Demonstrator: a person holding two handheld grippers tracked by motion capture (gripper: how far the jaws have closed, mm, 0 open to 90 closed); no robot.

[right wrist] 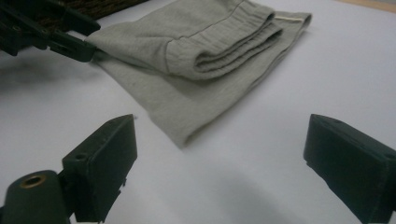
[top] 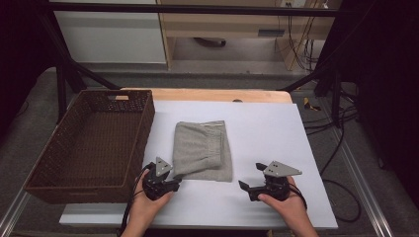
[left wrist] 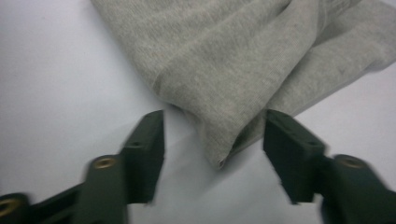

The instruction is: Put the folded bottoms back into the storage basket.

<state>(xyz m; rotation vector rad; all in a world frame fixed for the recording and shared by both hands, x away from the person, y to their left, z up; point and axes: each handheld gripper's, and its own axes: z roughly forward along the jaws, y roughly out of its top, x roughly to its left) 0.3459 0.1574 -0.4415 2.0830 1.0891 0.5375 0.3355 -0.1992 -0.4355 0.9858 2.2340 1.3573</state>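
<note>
Folded grey cloth lying mid-tabletop, beside the basket.

You are holding your left hand-held gripper with jaws apart around the cloth's near corner, not pinching; your right hand-held gripper is standing wide open short of the other corner. Gripping only the top layer could be undoing the fold as you lift.

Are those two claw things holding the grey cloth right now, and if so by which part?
No. The left gripper stands open around a near corner of the folded grey garment without pinching it. The right gripper is open, short of the cloth.
</note>
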